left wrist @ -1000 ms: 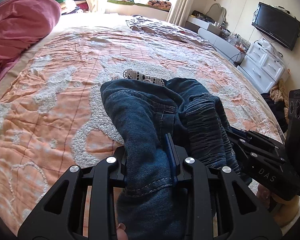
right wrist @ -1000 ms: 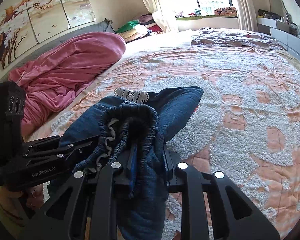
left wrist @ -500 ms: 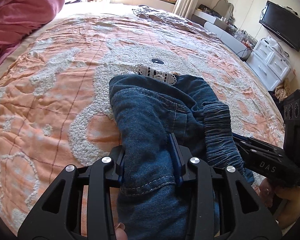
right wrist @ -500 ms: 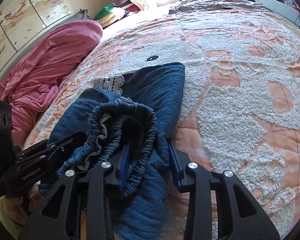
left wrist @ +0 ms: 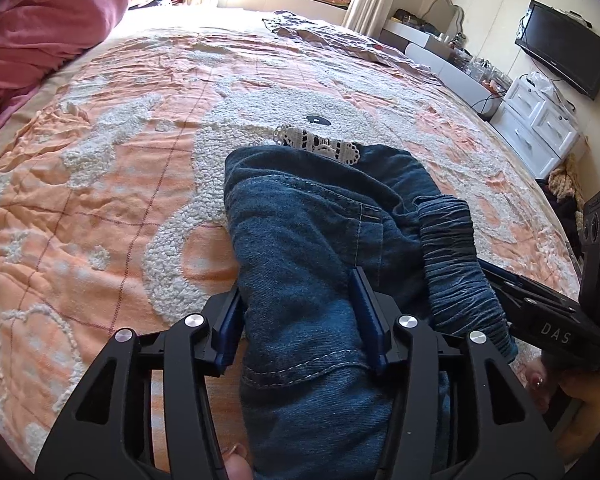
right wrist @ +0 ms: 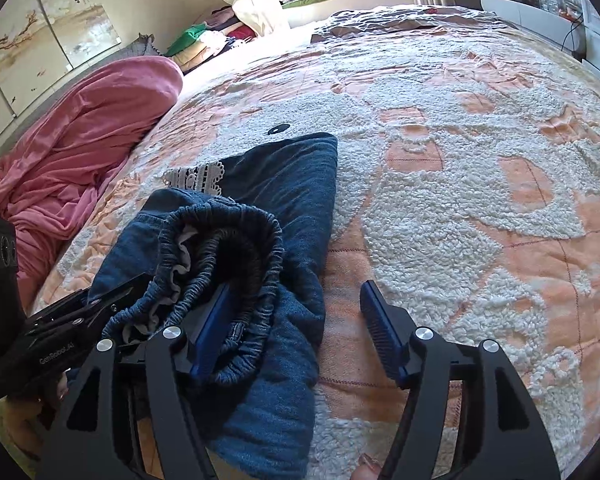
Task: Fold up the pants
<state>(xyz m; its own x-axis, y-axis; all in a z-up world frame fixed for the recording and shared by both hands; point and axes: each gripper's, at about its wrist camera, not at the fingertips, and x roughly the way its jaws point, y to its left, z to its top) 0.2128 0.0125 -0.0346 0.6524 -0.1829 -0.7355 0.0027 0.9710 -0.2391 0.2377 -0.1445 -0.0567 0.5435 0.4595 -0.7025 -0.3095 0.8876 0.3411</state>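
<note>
The pants (left wrist: 316,248) lie bunched on the bed (left wrist: 100,200), near its front edge. A lace piece (left wrist: 320,146) sticks out from under their far end. The left claw (left wrist: 296,320) straddles the pants; the right claw (right wrist: 296,328) sits just beside, at their waistband (right wrist: 228,240). A heaped blanket (right wrist: 80,152) lies far left, a television (left wrist: 564,64) far right.

**Denim, tufted cotton and matt black plastic**

The pants (left wrist: 308,240) are dark blue denim, coarse-woven, with pale topstitching, a puckered elastic waistband (right wrist: 220,240) and a white lace trim (left wrist: 320,146). Beneath the pants, the bedspread (left wrist: 100,184) is matt peach cloth with nubbly white tufting. Left of the pants, a pink blanket (right wrist: 80,140) looks soft. Both grippers (left wrist: 300,316) (right wrist: 296,328) are matt black plastic with ribbed blue pads and shiny metal screws.
</note>
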